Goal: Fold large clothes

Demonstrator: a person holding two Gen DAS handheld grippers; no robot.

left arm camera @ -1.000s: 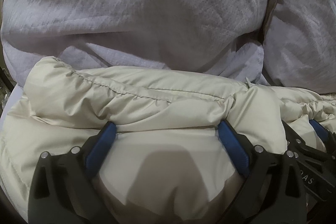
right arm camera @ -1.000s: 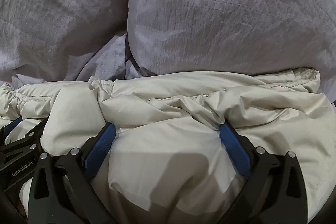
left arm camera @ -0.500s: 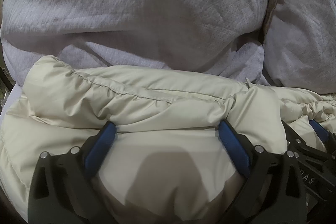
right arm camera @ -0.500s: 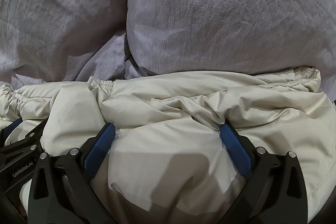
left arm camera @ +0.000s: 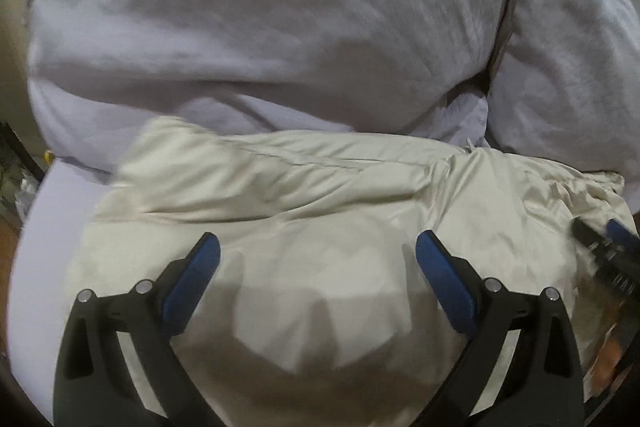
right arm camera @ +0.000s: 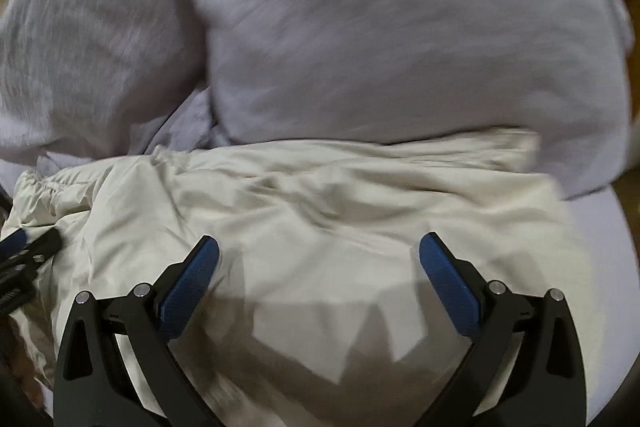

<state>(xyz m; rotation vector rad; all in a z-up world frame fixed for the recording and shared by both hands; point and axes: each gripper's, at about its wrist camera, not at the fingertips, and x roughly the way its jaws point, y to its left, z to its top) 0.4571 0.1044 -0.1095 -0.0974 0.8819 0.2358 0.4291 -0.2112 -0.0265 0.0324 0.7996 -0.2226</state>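
A cream puffy jacket point(left arm camera: 304, 203) point(right arm camera: 304, 195) lies bunched on a bed, its far edge against grey pillows. My left gripper point(left arm camera: 318, 251) hovers just above the jacket, open, nothing between its blue pads. My right gripper point(right arm camera: 319, 251) is likewise open over the jacket's right part. In the left wrist view the right gripper's tip point(left arm camera: 608, 247) shows at the right edge. The tip of the left gripper point(right arm camera: 24, 247) appears at the left edge of the right wrist view. Both now frames are motion-blurred.
Two large grey pillows point(left arm camera: 260, 27) point(right arm camera: 400, 27) stand side by side behind the jacket. A pale lilac bed sheet point(left arm camera: 48, 227) point(right arm camera: 600, 247) shows beside the jacket. Brown floor point(left arm camera: 8, 239) lies beyond the bed's left edge.
Both grippers have pulled back and up from the jacket; their pads, pressed into the fabric before, now stand clear of it. The bunched fold has flattened somewhat.
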